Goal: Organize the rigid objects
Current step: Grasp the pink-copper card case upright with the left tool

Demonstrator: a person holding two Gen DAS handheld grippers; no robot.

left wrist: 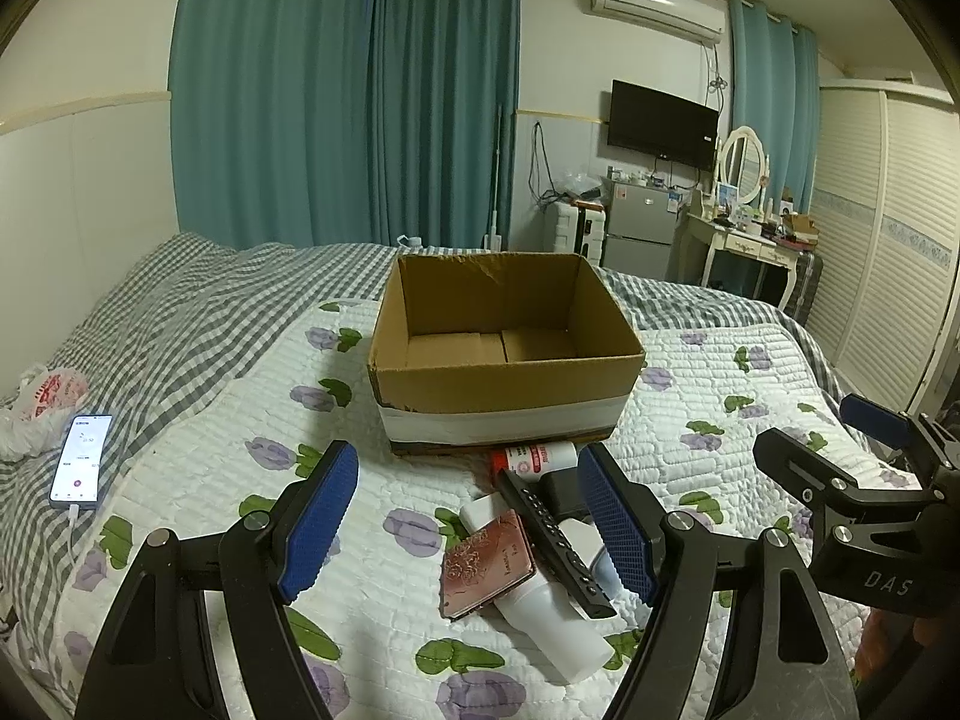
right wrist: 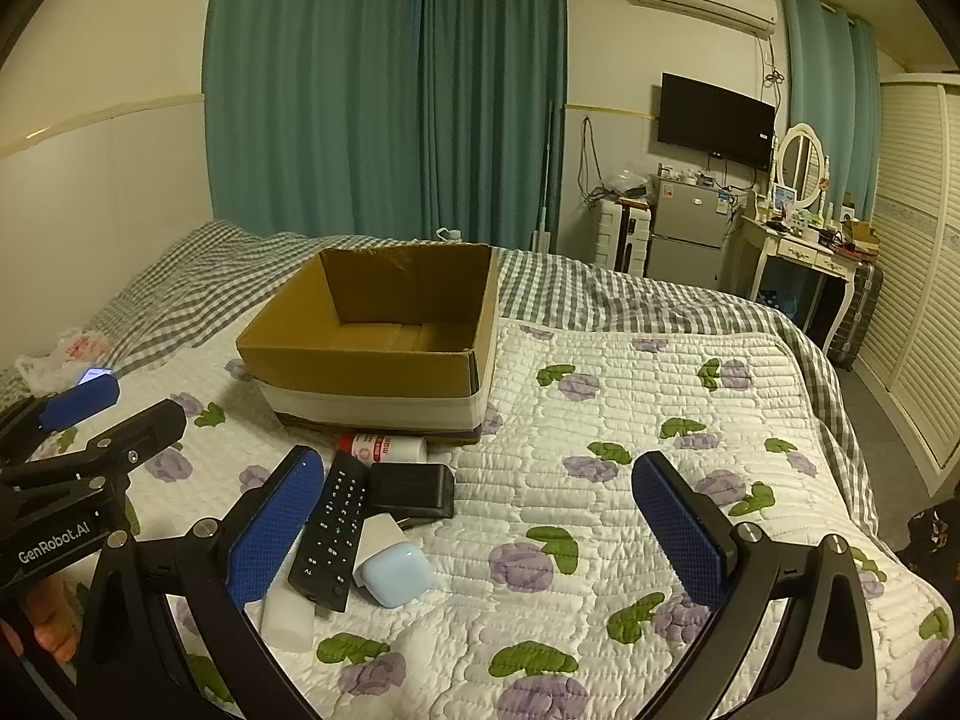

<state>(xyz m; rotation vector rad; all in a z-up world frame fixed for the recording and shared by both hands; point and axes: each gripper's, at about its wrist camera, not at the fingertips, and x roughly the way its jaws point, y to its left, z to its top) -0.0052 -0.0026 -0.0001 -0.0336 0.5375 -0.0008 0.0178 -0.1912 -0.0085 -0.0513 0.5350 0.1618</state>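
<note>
An empty cardboard box [left wrist: 504,384] [right wrist: 372,366] stands on the bed. In front of it lies a pile: a black remote [left wrist: 555,540] [right wrist: 333,528], a red-capped white bottle [left wrist: 537,457] [right wrist: 384,447], a black case [right wrist: 411,489], a pink patterned case [left wrist: 486,564], a white bottle [left wrist: 552,630] and a light blue earbud case [right wrist: 396,573]. My left gripper [left wrist: 468,522] is open over the pile. My right gripper [right wrist: 474,528] is open, with its left finger beside the remote.
A flowered white quilt [right wrist: 630,420] covers the grey checked bed. A lit phone [left wrist: 81,459] on a cable and a plastic bag [left wrist: 42,402] lie at the left. A fridge, dressing table and wardrobe stand beyond the bed.
</note>
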